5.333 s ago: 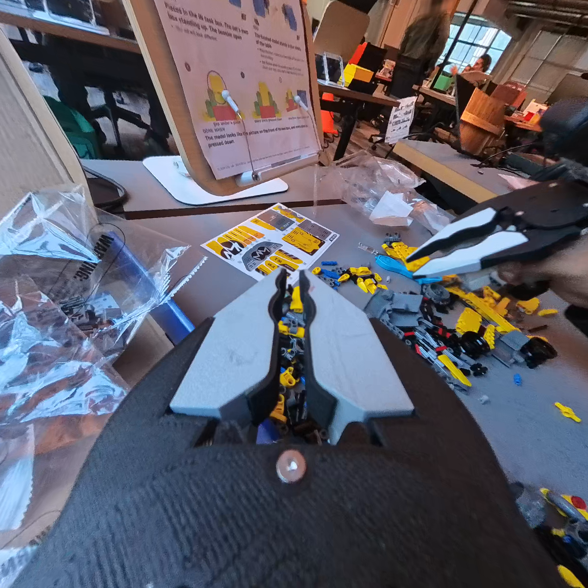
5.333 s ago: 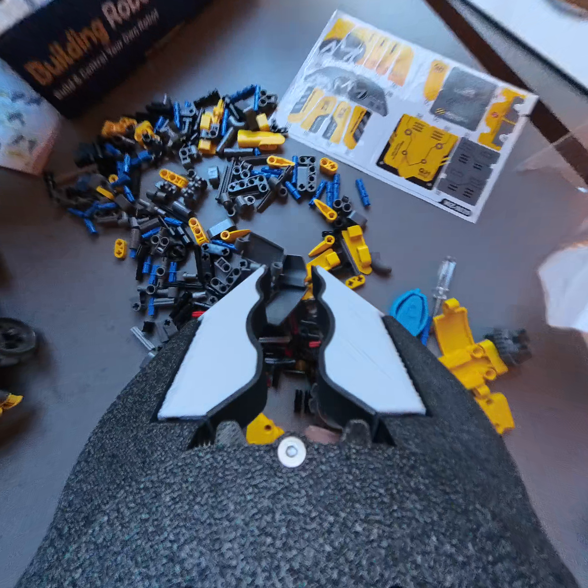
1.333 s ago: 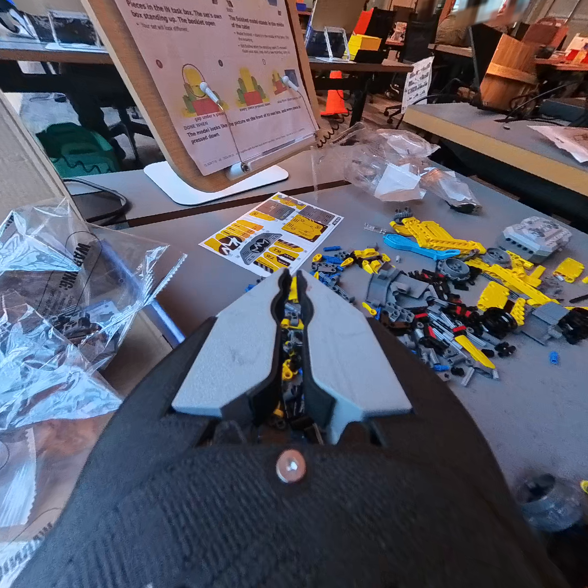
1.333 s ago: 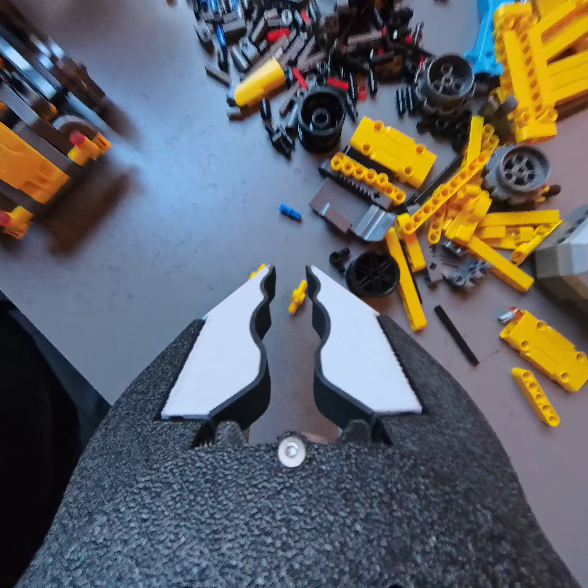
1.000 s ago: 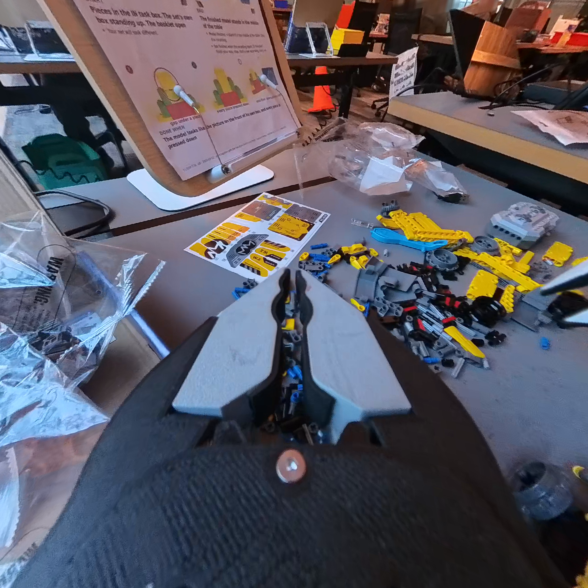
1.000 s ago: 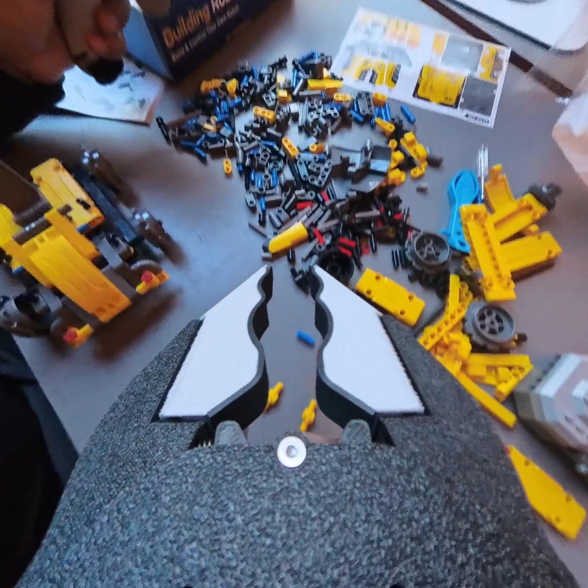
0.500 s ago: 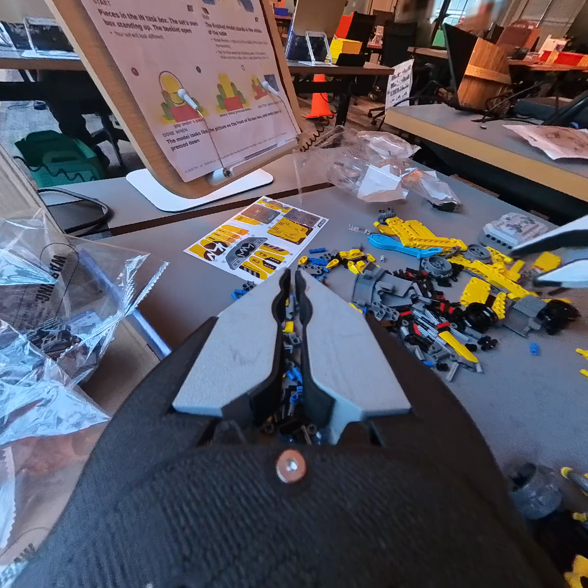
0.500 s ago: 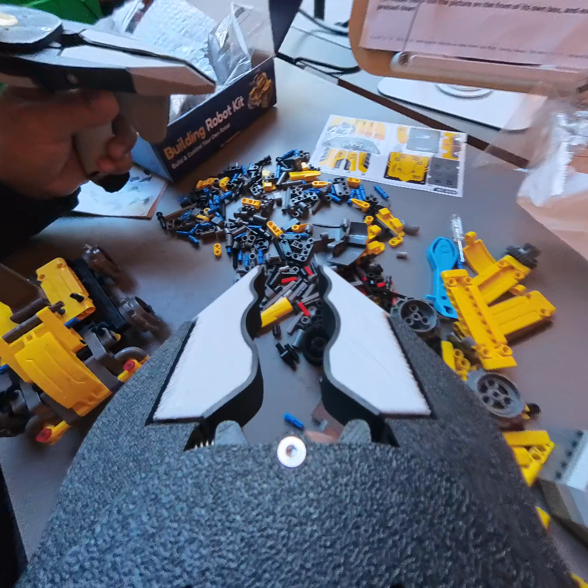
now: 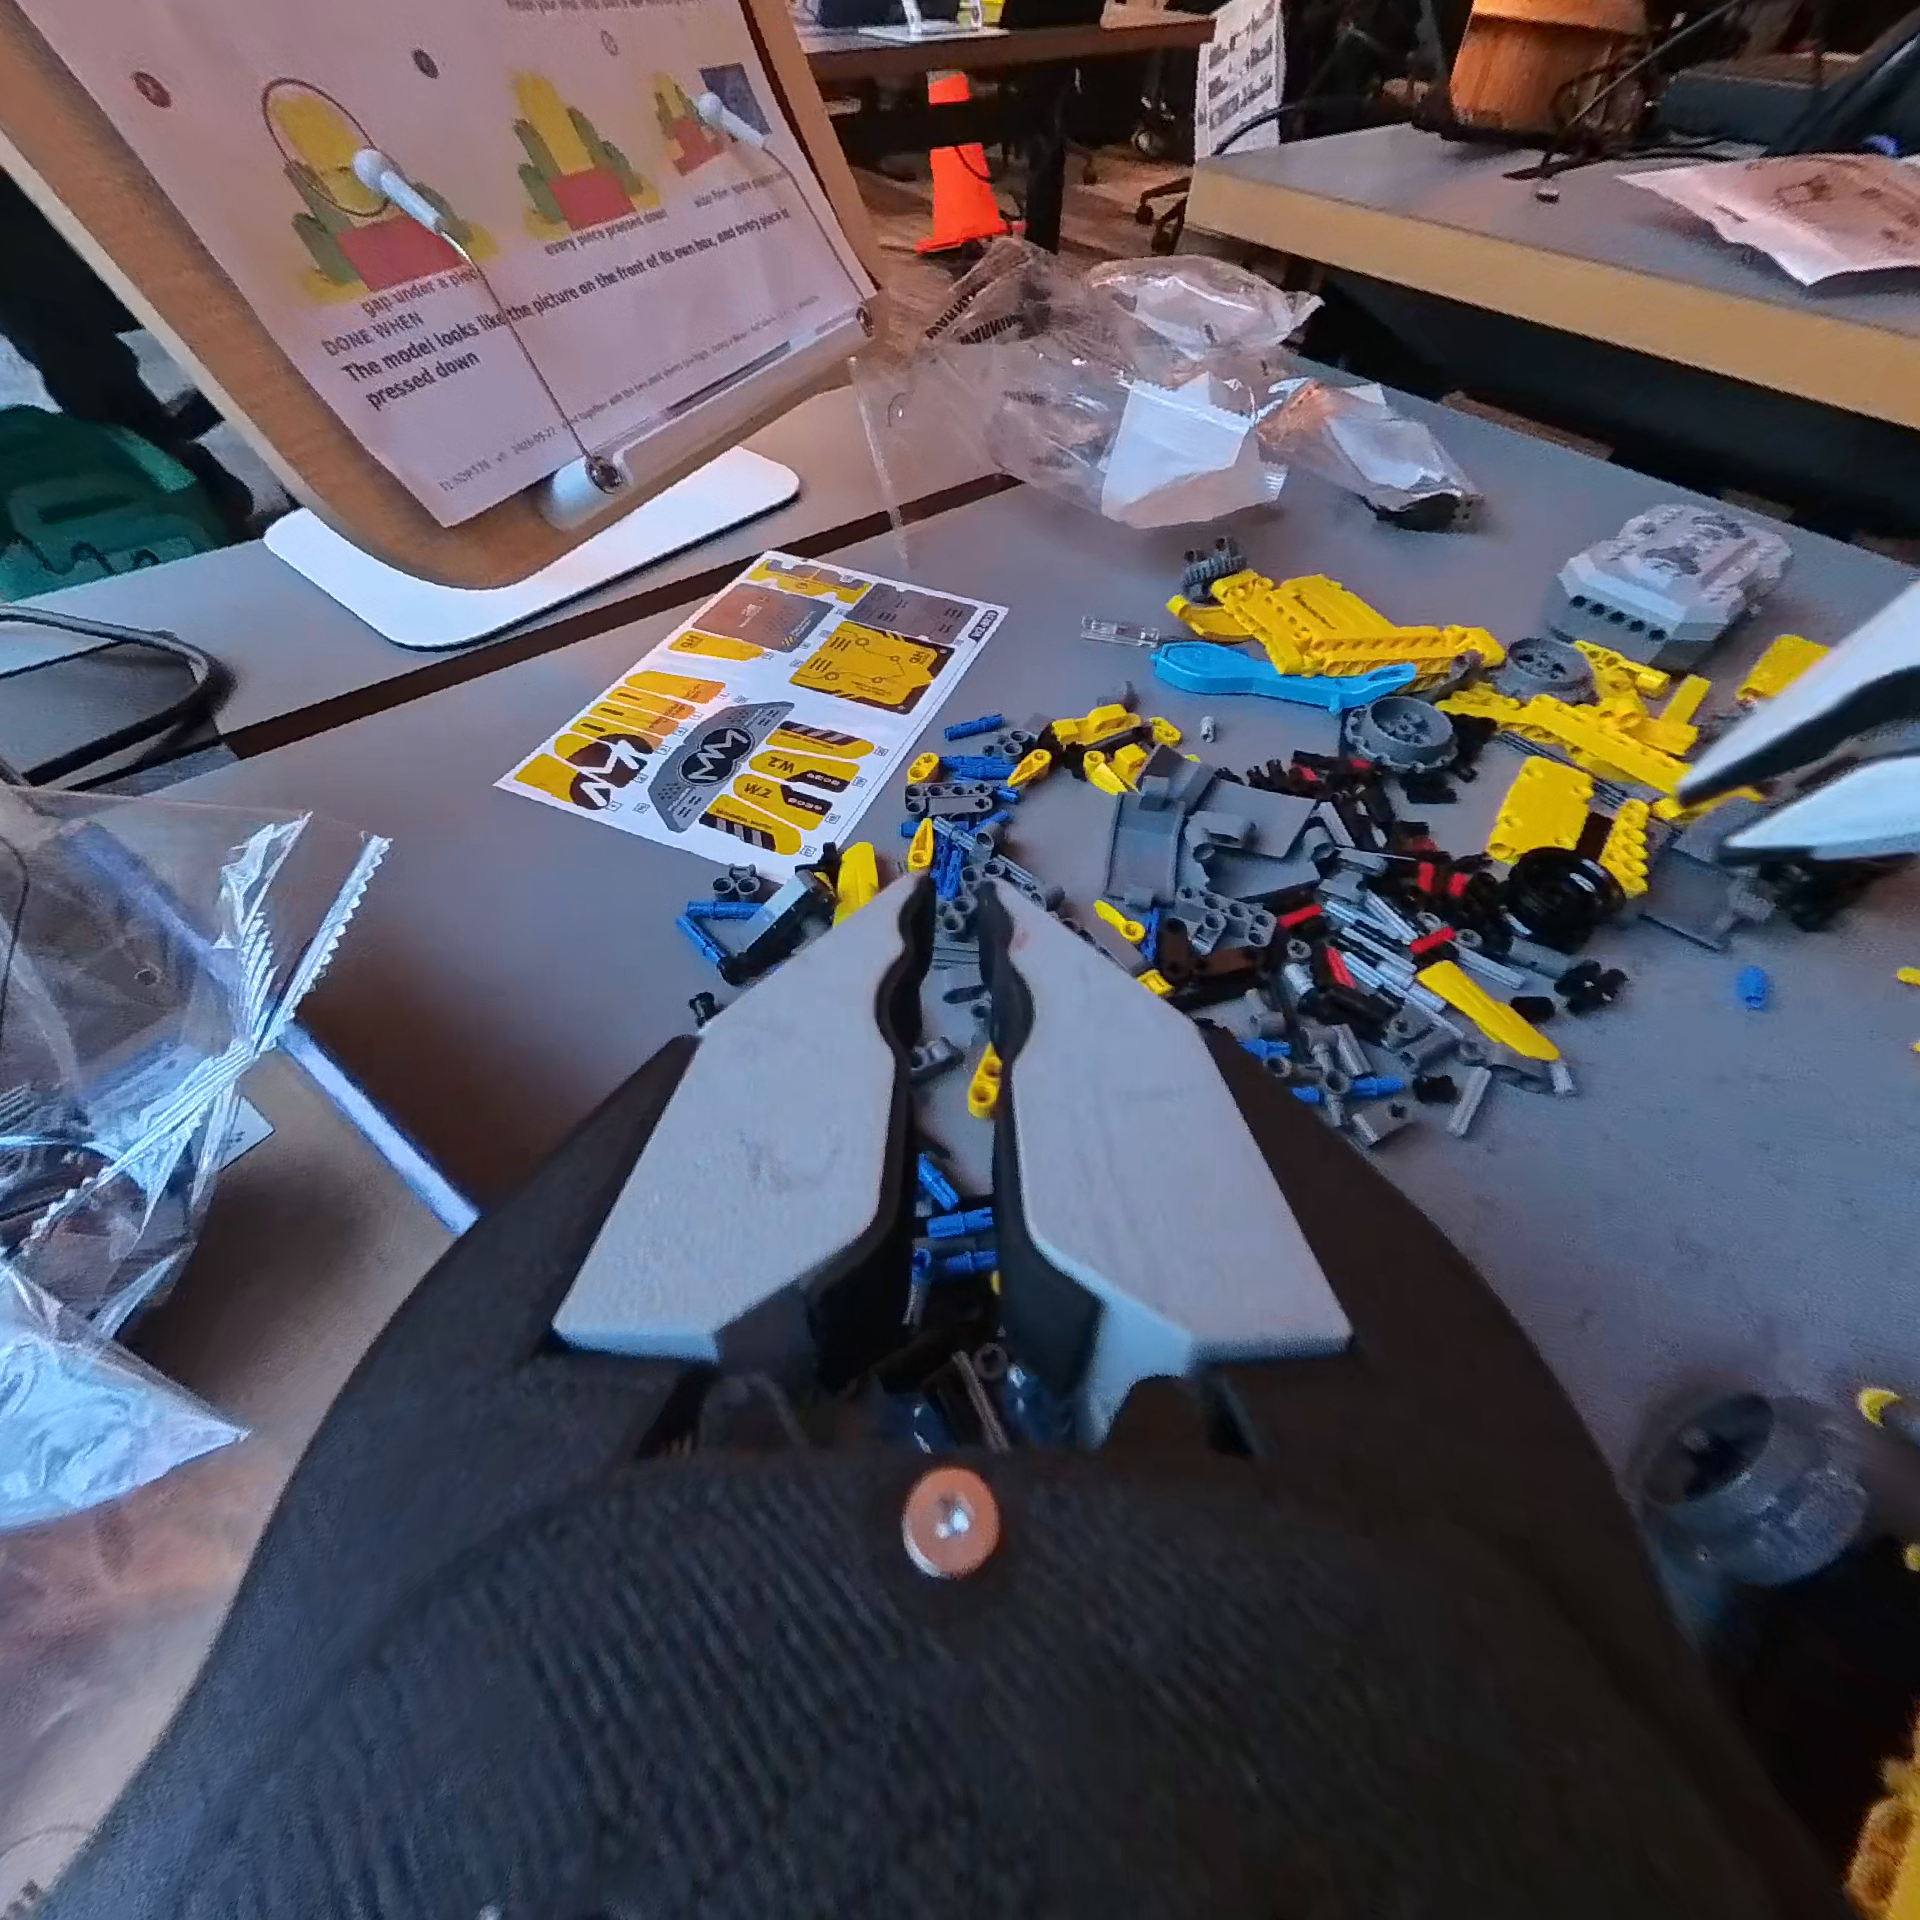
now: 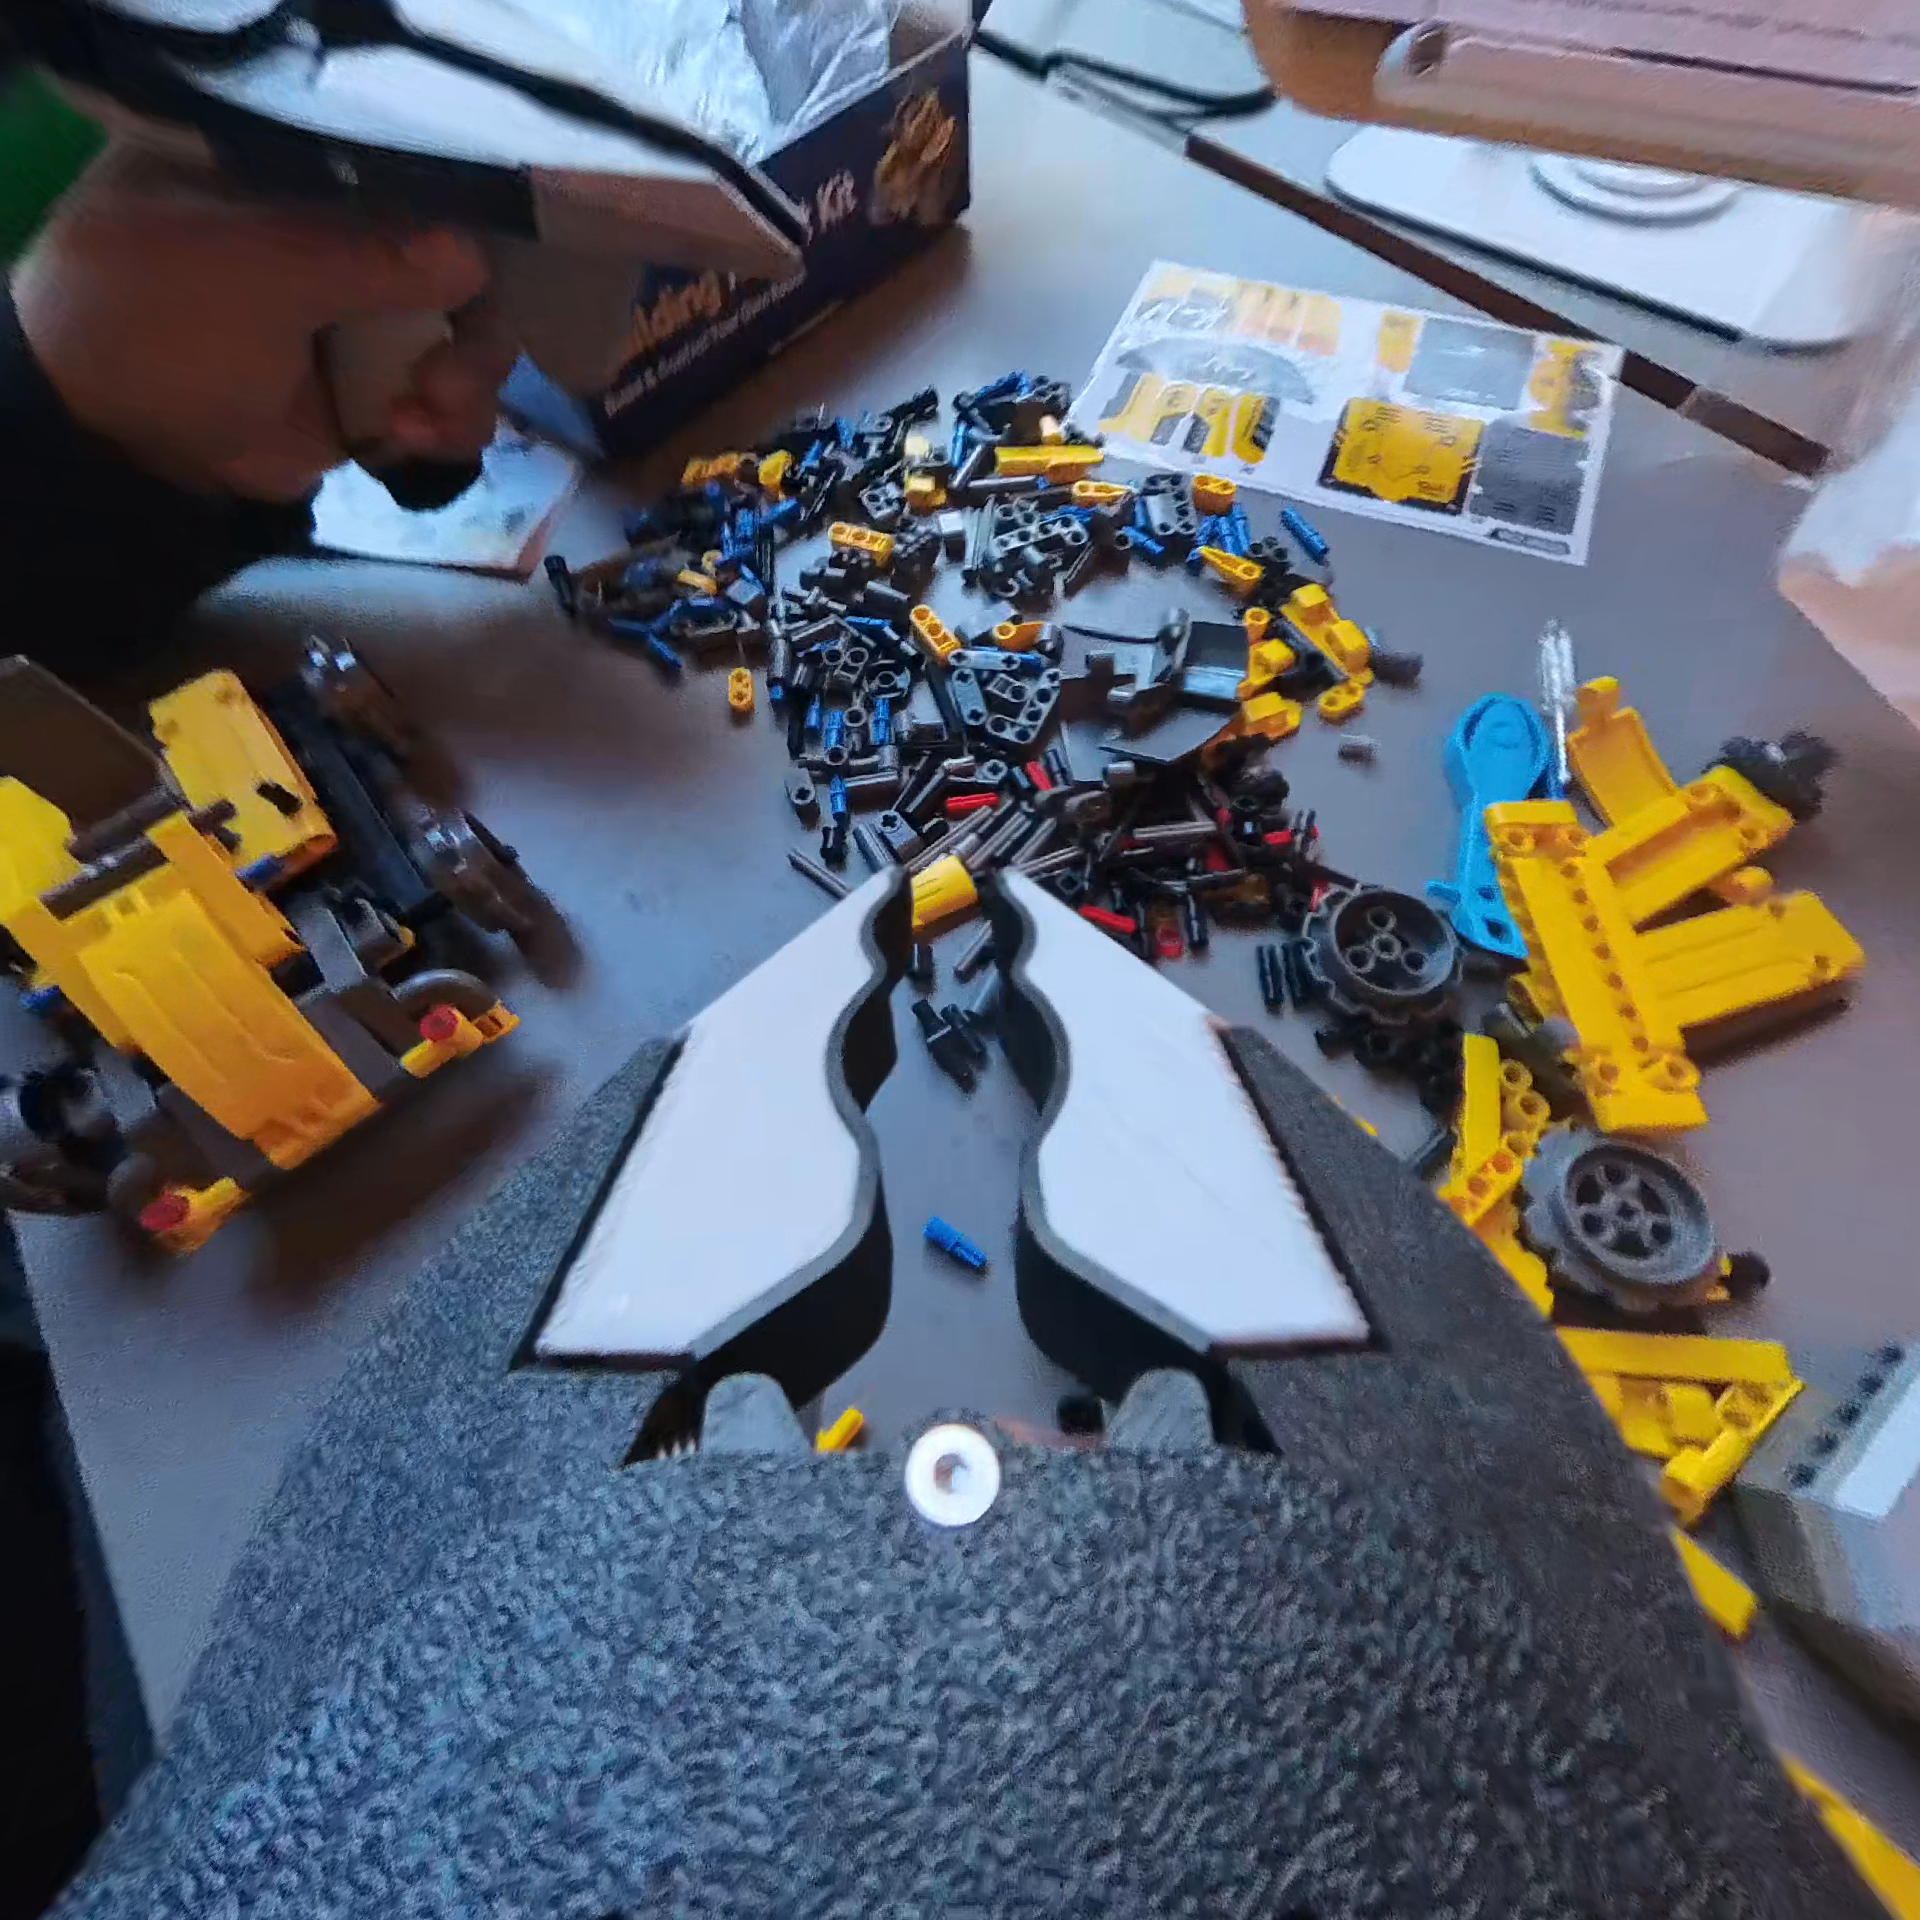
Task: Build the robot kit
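Note:
My left gripper [image 9: 951,899] is shut and empty, hovering over the near-left edge of a pile of small black, blue, yellow and red building pieces [image 9: 1247,935]. It also shows at the top left of the right wrist view [image 10: 727,223], held by a hand. My right gripper [image 10: 951,888] is open and empty, a little above the table. A yellow tapered piece [image 10: 938,902] lies on the table between its tips. It also shows at the right edge of the left wrist view [image 9: 1709,826]. A partly built yellow model [image 10: 208,935] stands to the left.
A sticker sheet [image 9: 748,717] lies behind the pile. A blue tool [image 10: 1486,810], yellow beams [image 10: 1662,935], two wheels [image 10: 1382,951] and a grey block [image 9: 1662,582] lie right. A kit box [image 10: 810,260], plastic bags [image 9: 1143,405] and an instruction stand [image 9: 468,260] ring the table. Some 20 cm of space lies between my two pairs of fingers. My left tips are about 20 cm from the partly built yellow model [image 10: 208,935], my right tips only 15 cm.
My right gripper swung from the table's near edge up toward the pile, and its jaws narrowed over the last half second. My left gripper stayed shut and drifted only slightly.

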Action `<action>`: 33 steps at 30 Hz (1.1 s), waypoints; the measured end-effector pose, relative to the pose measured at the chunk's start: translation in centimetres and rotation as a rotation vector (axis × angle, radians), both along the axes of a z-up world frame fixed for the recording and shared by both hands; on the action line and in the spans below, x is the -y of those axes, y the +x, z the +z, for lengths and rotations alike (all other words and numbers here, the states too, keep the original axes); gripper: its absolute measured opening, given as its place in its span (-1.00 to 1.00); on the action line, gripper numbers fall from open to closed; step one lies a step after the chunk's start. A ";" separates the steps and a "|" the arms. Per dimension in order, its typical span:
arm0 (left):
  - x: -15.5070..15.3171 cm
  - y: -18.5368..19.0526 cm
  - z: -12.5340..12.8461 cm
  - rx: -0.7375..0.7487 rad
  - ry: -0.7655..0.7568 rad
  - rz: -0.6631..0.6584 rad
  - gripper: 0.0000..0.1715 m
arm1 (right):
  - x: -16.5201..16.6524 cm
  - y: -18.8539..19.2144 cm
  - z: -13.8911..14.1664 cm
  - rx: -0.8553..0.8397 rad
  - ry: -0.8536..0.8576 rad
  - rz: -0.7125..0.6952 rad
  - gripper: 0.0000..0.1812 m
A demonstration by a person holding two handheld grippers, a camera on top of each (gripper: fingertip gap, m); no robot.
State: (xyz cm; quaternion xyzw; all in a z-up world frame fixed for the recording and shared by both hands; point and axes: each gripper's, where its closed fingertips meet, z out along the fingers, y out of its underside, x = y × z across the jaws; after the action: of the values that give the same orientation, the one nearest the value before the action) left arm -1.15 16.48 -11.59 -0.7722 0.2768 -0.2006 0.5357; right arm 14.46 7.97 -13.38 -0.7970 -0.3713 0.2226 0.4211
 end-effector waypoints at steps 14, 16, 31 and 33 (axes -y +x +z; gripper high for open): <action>4.7 3.0 -1.5 -0.156 -0.094 -0.306 -0.79 | -4.4 -0.3 1.3 -0.013 0.178 0.027 -0.85; 4.8 2.6 -1.1 -0.221 -0.038 -0.300 -0.84 | -5.1 -0.6 2.1 -0.069 0.204 0.026 -0.86; 4.9 6.2 -4.4 -0.299 -0.059 -0.274 -0.93 | -5.5 2.1 3.8 -0.091 0.415 -0.068 -0.88; 5.0 6.1 -4.8 -0.316 -0.062 -0.276 -0.93 | -5.6 2.0 3.8 -0.081 0.430 -0.073 -0.88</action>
State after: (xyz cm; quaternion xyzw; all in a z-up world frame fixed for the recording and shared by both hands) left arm 4.91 11.51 -16.39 -0.7649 0.4542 -0.1567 0.4290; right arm 16.50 13.59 -9.56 -0.6920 -0.3642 0.1546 0.6038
